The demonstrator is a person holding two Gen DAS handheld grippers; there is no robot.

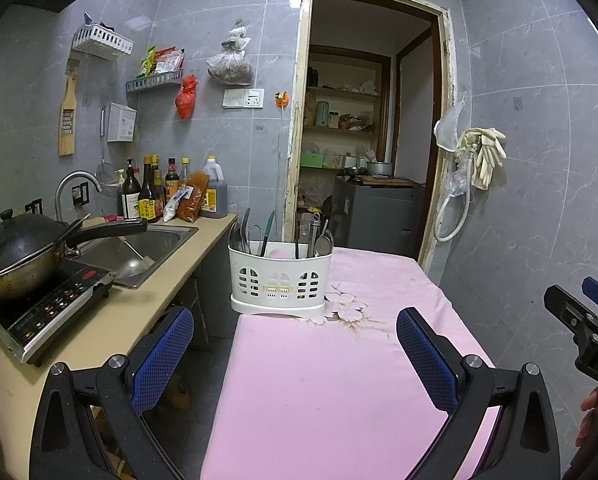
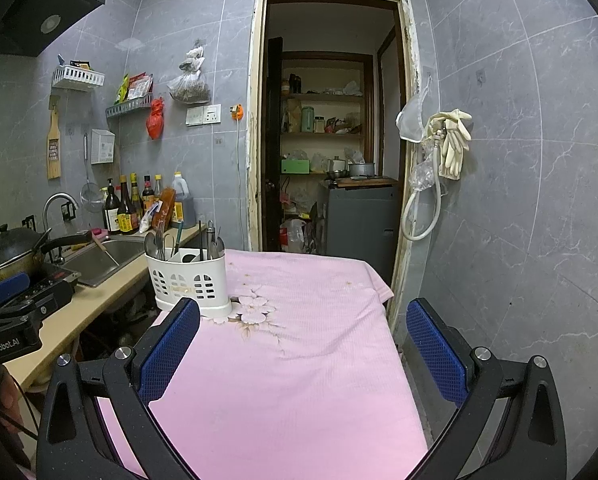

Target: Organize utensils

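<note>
A white slotted caddy [image 1: 280,280] is seen upright at the far left edge of the pink-clothed surface [image 1: 331,380], just beside a flower print. Metal utensils [image 1: 322,240] are stood upright in its compartments: spoons, a green-handled tool, dark chopsticks; exact compartments cannot be told.

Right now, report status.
Left tongs open, empty. Right tongs open, empty. Utensils upright in white caddy on pink cloth. Nothing between.
</note>
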